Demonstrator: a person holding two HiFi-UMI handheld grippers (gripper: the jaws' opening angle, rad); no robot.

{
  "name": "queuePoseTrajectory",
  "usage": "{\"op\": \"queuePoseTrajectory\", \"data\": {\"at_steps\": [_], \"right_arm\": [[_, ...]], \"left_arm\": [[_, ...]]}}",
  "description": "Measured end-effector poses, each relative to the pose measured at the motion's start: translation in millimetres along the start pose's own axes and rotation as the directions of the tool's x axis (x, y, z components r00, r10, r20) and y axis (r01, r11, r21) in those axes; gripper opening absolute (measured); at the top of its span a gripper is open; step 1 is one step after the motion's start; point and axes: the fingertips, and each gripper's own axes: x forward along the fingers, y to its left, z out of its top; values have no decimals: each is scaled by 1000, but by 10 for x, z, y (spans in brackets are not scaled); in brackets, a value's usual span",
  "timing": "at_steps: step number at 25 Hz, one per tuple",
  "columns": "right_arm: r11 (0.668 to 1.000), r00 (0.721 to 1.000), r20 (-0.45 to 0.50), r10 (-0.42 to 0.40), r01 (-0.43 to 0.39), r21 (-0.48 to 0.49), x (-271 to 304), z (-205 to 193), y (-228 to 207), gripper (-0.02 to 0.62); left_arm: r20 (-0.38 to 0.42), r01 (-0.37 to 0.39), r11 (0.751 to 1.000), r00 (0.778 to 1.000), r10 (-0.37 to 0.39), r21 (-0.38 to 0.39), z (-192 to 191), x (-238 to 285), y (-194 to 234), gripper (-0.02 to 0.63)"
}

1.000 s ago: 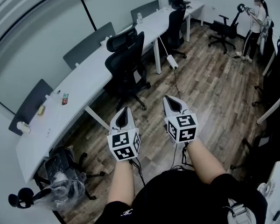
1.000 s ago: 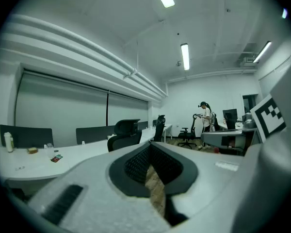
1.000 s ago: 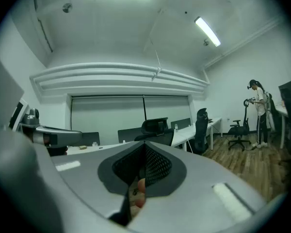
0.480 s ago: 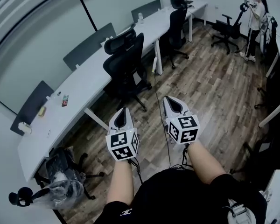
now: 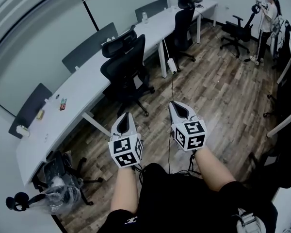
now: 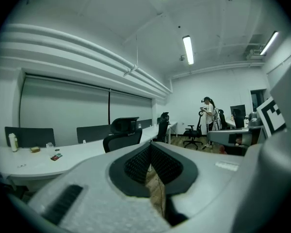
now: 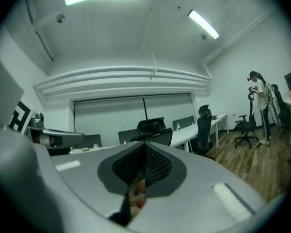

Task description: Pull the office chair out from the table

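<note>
Both grippers (image 5: 125, 116) (image 5: 177, 105), fingers (image 6: 136, 163) together, face office chair (image 5: 123, 64), well apart.

The black mesh office chair (image 5: 123, 67) is standing tucked against the long white desk (image 5: 87, 89) at left. The left gripper (image 5: 124, 116) and right gripper (image 5: 181, 108) are hanging side by side before it, well apart. A second black chair (image 5: 182, 25) is standing farther along the desk.
</note>
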Motion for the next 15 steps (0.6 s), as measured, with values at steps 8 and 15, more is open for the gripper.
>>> {"op": "queuePoseTrajectory", "data": {"at_steps": [8, 15], "right_arm": [[1000, 1000, -13, -7, 7, 9, 71, -101, -296, 9], [1000, 1000, -27, 13, -13, -9, 404, -118, -451, 9]], "left_arm": [[-6, 0, 1000, 1000, 0, 16, -45, 250, -149, 11], [-31, 1, 1000, 1000, -1, 17, -105, 650, -125, 11]]}}
